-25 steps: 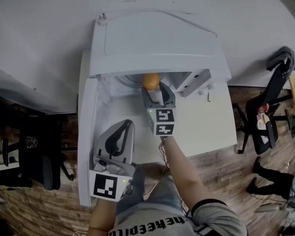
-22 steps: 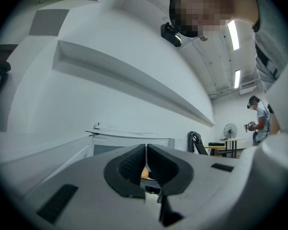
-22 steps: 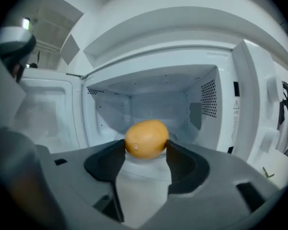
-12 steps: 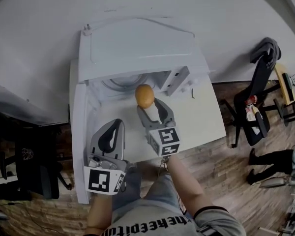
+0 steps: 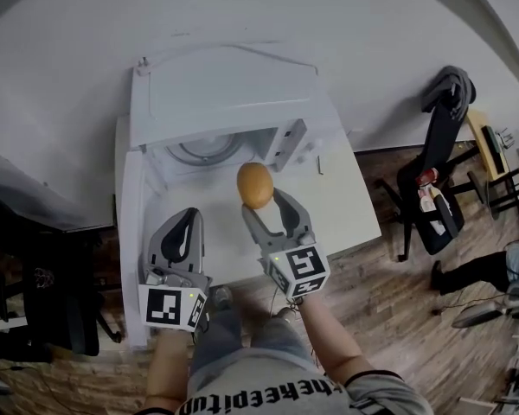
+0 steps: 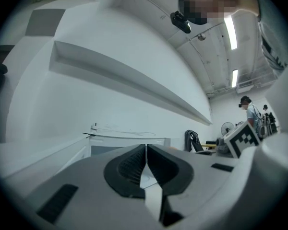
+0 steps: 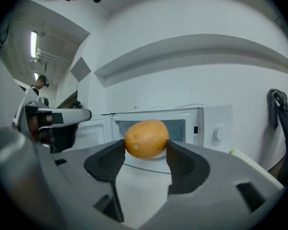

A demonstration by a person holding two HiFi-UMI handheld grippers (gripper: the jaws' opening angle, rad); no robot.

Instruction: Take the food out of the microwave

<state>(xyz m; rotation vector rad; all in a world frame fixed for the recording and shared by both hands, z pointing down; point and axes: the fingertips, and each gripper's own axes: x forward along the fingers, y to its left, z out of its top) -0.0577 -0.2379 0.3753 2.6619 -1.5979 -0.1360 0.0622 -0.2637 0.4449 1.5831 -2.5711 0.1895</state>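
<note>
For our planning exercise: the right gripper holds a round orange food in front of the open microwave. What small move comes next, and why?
Probably lower the right gripper toward the bare table and set the food down. Its jaws clamp the food, which hangs outside the microwave cavity, above the table, so only placing it seems left.

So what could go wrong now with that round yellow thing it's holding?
1. The yellow food is round and smooth, and the right gripper pinches it only at the jaw tips, up above the table. It might slip out, drop and roll away.
2. The microwave door stands open close beside the left gripper, so a careless swing could bump it.
</note>
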